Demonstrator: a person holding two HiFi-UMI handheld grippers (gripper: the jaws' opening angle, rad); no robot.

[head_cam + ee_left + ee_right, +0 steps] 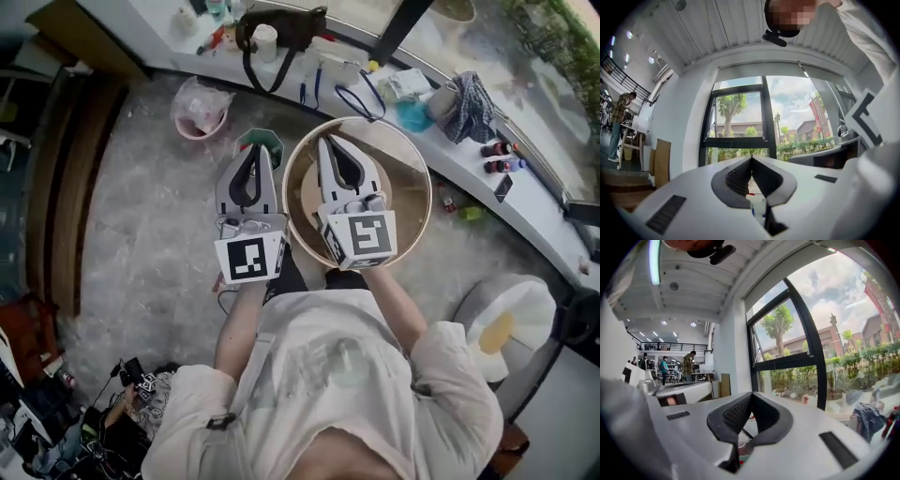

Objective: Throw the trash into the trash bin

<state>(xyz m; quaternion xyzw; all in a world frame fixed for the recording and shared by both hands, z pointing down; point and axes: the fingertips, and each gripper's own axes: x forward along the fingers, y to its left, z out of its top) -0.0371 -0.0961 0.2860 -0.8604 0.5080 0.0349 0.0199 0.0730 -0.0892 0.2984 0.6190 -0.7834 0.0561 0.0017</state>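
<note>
Showing square marker (364,234), right hand-held gripper (325,142) closed

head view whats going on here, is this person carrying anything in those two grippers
A person holds a gripper in each hand, both pointing level toward the window. The left gripper and the right gripper each have their fingers closed together with nothing between them. The right one is above a round wooden-rimmed piece. A pink trash bin lined with a bag stands on the floor further ahead to the left, with neither gripper near it.
</note>
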